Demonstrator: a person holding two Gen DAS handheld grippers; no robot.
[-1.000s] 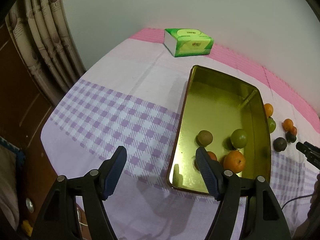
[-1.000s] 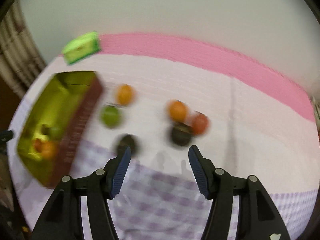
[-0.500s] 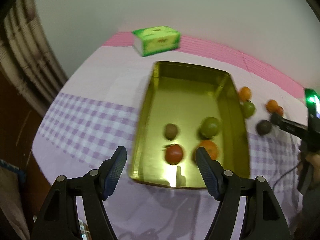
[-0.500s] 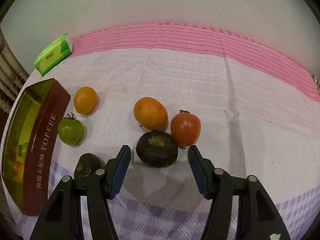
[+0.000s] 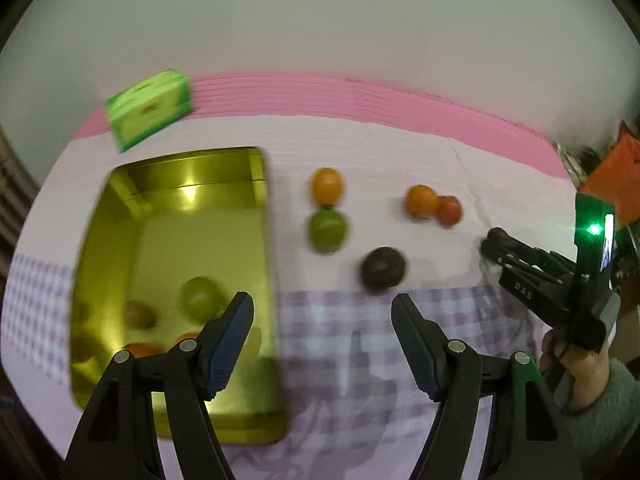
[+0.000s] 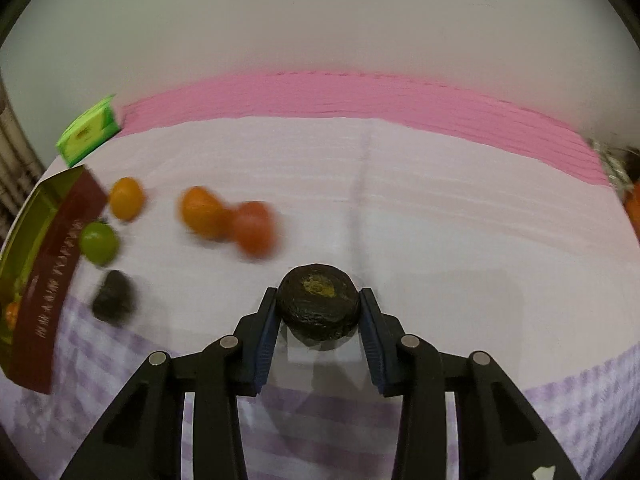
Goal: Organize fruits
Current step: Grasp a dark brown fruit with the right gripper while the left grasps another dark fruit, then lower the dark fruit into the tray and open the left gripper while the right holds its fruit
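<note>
My right gripper (image 6: 318, 300) is closing; its pads press both sides of a dark wrinkled fruit (image 6: 318, 312) just above the cloth. Left of it lie an orange (image 6: 202, 212), a red tomato (image 6: 256, 228), a smaller orange (image 6: 126, 198), a green fruit (image 6: 99, 242) and a second dark fruit (image 6: 114, 296). My left gripper (image 5: 322, 304) hangs open and empty over the checked cloth, between the gold tin (image 5: 270, 260) and the second dark fruit (image 5: 382, 270). Inside the tin lie a green fruit (image 5: 198, 298), a brownish one (image 5: 138, 314) and orange-red ones, partly hidden by my left finger.
A green tissue pack (image 5: 150, 114) stands behind the tin near the pink band of the cloth. A hand in a grey-green sleeve (image 5: 576, 368) holds the right gripper at the right edge. Orange clutter (image 5: 612, 168) sits at the far right.
The right jaws have closed around the dark fruit, and the orange and tomato now lie further left. The left gripper has swung right, from over the tin toward the loose fruit.
</note>
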